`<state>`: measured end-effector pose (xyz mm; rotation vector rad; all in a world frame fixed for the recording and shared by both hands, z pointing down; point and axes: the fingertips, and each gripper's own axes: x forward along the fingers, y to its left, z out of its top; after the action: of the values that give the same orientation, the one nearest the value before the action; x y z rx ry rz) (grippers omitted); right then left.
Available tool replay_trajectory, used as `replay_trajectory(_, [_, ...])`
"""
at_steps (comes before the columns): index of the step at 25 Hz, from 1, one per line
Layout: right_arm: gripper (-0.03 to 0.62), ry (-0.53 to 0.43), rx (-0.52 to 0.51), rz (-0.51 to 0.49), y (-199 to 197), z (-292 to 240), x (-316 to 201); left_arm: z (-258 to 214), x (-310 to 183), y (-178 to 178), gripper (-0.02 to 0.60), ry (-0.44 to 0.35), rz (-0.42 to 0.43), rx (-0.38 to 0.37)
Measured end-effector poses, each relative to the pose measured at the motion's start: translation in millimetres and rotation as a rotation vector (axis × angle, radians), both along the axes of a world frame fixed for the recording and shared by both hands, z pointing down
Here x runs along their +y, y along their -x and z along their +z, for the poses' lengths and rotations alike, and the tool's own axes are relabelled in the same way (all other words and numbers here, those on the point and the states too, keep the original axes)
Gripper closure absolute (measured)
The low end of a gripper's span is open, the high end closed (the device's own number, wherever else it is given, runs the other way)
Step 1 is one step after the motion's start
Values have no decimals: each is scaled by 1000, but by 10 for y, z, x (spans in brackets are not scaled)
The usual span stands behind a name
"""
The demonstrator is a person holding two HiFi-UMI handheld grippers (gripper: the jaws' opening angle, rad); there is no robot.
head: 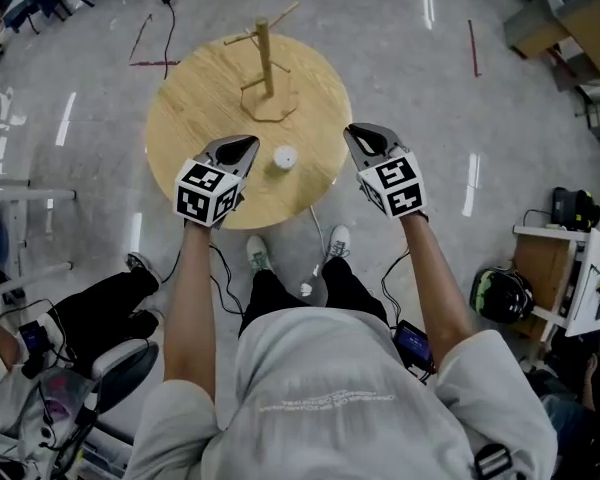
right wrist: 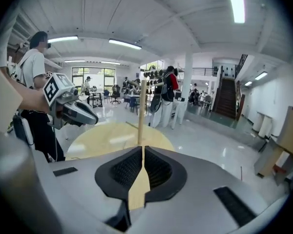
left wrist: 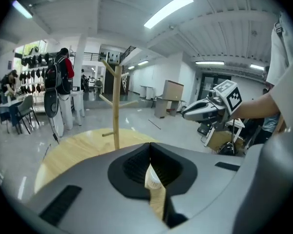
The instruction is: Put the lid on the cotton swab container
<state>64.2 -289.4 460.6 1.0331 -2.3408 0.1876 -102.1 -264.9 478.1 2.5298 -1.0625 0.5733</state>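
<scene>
A small white round cotton swab container (head: 285, 157) stands on the round wooden table (head: 195, 108), near its front edge, with a white top on it. My left gripper (head: 246, 146) hovers just left of it, my right gripper (head: 357, 136) further off to its right, both above the table. Both are shut with nothing between the jaws. In the left gripper view the left gripper (left wrist: 150, 147) shows closed jaws, with a bit of white container (left wrist: 154, 179) in the slit below. The right gripper (right wrist: 143, 150) also shows closed jaws over bare table.
A wooden peg stand (head: 266, 63) rises at the table's back. Cables lie on the glossy floor (head: 420, 58). A helmet (head: 500, 293) and shelves sit at the right. A seated person (head: 100, 318) is at the lower left, and several people stand beyond the table (right wrist: 168, 99).
</scene>
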Motion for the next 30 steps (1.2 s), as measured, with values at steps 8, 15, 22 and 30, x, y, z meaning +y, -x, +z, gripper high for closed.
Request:
replay_trajectory(8, [566, -230, -76, -52, 142, -1367, 45, -1243, -105, 252, 565, -250, -129, 47])
replay_trajectory(15, [566, -383, -160, -102, 373, -2345, 39, -2180, -113, 451, 565, -459, -144, 21])
replay_trajectory(22, [566, -468, -164, -127, 415, -2802, -17, -2750, -142, 520, 565, -624, -131, -96])
replay_trajectory(30, [566, -545, -104, -154, 500, -3021, -42, -3145, -126, 384, 563, -737, -102, -143])
